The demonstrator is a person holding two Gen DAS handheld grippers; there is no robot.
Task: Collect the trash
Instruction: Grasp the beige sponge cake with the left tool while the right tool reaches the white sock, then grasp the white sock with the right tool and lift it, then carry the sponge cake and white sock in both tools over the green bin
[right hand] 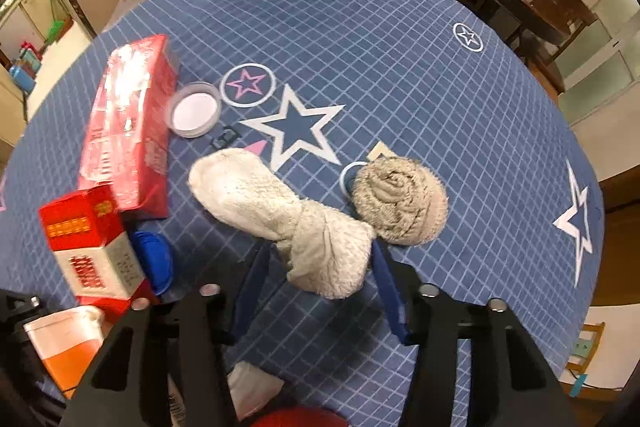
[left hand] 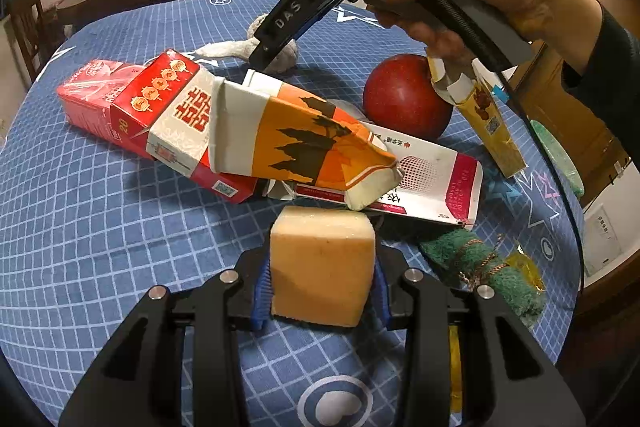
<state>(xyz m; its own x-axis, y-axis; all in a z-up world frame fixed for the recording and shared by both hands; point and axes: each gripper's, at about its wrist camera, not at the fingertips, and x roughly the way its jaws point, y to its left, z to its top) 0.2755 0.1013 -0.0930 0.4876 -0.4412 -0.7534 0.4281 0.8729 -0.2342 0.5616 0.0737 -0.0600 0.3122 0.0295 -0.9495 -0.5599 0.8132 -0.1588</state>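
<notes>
Currently the right gripper (right hand: pixel 316 275), low centre of its frame, straddles the knotted white rag (right hand: pixel 280 219), jaws not yet pressing. Soft, light, limp: best pinched at the bulky knot. Left gripper (left hand: pixel 322 287) clamps a yellow sponge block (left hand: pixel 322 267), squashy, at lower centre.

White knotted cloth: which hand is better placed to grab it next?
Right. Its gripper already straddles the white knotted cloth, one blue finger on each side. The left gripper is shut on a yellow sponge block.
</notes>
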